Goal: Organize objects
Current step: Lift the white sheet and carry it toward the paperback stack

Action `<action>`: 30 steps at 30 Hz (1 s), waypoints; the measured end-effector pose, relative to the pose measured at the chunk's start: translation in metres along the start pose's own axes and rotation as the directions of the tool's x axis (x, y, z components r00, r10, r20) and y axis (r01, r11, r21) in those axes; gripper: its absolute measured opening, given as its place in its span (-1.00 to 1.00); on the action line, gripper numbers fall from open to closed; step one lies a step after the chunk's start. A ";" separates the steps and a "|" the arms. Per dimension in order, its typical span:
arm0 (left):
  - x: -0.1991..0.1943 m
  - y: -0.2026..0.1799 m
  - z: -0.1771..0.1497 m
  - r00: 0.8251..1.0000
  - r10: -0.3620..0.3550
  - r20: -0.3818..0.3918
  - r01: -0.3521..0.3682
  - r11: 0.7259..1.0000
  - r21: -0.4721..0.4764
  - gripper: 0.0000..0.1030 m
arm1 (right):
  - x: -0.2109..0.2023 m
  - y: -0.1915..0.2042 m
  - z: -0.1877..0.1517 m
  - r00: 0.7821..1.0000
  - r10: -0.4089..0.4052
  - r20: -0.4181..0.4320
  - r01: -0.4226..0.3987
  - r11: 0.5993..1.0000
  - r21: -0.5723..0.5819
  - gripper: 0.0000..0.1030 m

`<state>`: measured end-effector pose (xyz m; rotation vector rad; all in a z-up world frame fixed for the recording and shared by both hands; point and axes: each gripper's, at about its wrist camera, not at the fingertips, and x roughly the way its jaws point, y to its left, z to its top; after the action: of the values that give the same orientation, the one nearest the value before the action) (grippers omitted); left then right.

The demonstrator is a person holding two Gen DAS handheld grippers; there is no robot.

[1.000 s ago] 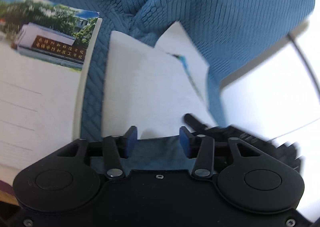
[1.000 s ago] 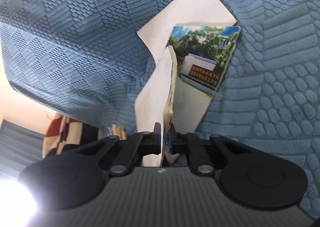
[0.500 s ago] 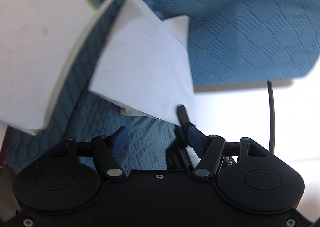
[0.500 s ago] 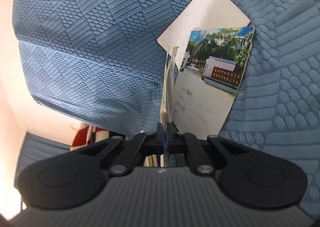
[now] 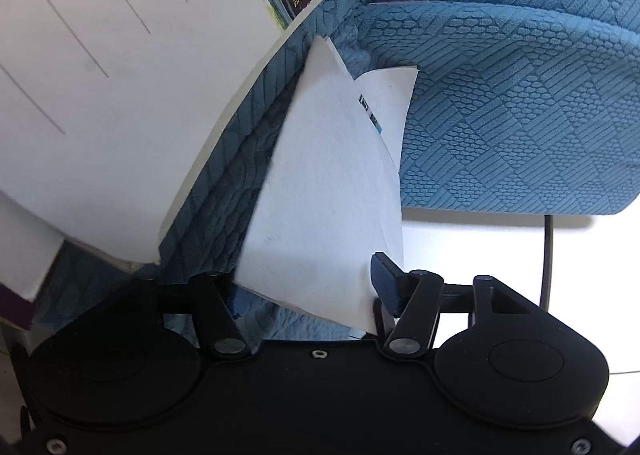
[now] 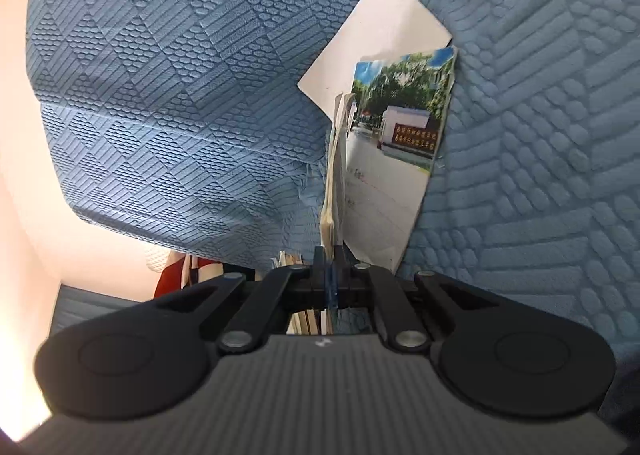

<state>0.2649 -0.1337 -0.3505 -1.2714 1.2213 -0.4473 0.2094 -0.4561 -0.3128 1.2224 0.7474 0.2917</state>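
A thin notebook (image 6: 396, 159) with a photo cover stands edge-on against the blue sofa cushion (image 6: 160, 95), a white sheet (image 6: 380, 35) behind it. My right gripper (image 6: 331, 267) is shut on its lower edge. In the left wrist view the same booklet shows as a white sheet (image 5: 328, 195), and its lower corner hangs between the jaws of my left gripper (image 5: 308, 291). Those jaws are closing but stand apart. The right pad (image 5: 384, 283) is beside the paper's edge, and the paper hides the left pad. A larger ruled notebook (image 5: 100, 75) with a photo strip lies at the upper left.
Blue textured sofa cushions (image 5: 520, 95) fill most of both views. White floor (image 5: 480, 247) and a thin black upright (image 5: 548, 255) show below the cushion edge on the right. A red and white item (image 6: 176, 275) sits under the cushion at the lower left.
The left view has rolled and sunk: the ruled notebook has swung to the upper left, and the white booklet's corner now sits between the left jaws. The right jaws have pinched fully onto the notebook's edge.
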 end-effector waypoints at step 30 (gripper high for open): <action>-0.074 -0.110 -0.034 0.994 0.101 0.031 -0.105 0.927 0.360 -0.86 | -0.051 0.099 -0.036 0.971 -0.181 0.154 0.221 0.928 -0.301 -0.89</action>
<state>0.2467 -0.1235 -0.2157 -0.8894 1.1279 -0.5583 0.1664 -0.4248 -0.2083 0.8438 0.6824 0.1559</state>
